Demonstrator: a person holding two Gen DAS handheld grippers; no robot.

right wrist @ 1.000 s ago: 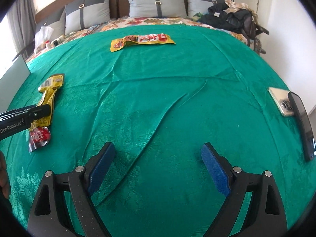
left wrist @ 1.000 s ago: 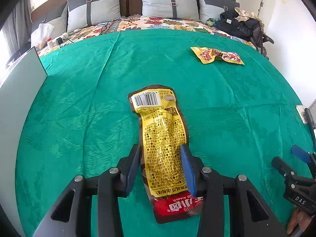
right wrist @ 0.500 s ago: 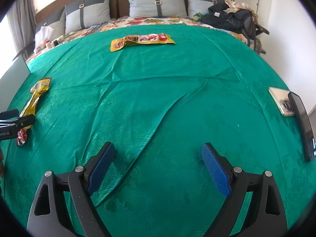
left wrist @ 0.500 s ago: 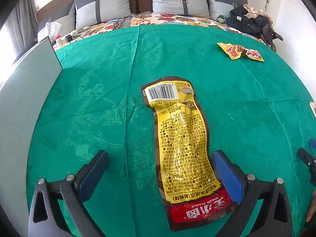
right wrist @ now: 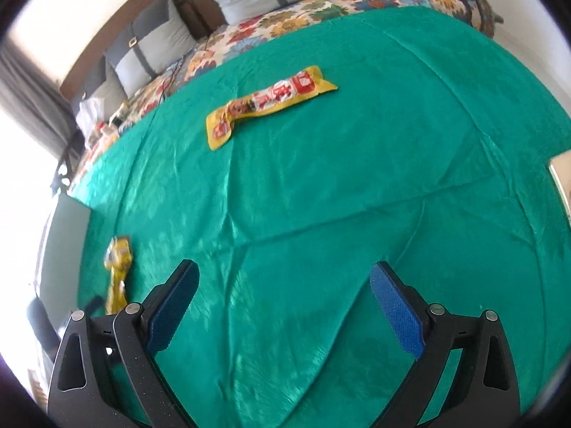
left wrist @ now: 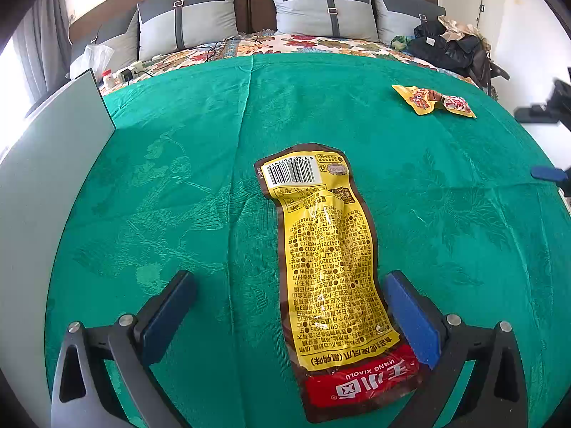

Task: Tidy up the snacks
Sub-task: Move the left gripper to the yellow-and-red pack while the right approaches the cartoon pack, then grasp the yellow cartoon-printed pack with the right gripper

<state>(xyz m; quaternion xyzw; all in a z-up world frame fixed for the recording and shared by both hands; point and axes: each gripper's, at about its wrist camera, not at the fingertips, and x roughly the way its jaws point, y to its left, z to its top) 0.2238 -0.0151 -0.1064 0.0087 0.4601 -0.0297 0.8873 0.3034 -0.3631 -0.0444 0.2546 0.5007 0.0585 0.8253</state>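
A long yellow snack packet with a barcode and red end (left wrist: 332, 271) is lying flat on the green patterned bedspread (left wrist: 178, 192), inside the wide-spread jaws of the left gripper (left wrist: 291, 315); neither blue pad is touching it, though the right-hand pad is sitting just beside its edge. The right gripper (right wrist: 285, 308) is hovering over bare cloth, its jaws opening with nothing between them. A second yellow-and-red snack packet (right wrist: 267, 101) is resting at twelve o'clock from it, well apart. Grey pillows (left wrist: 321, 7) are lining the headboard beyond.
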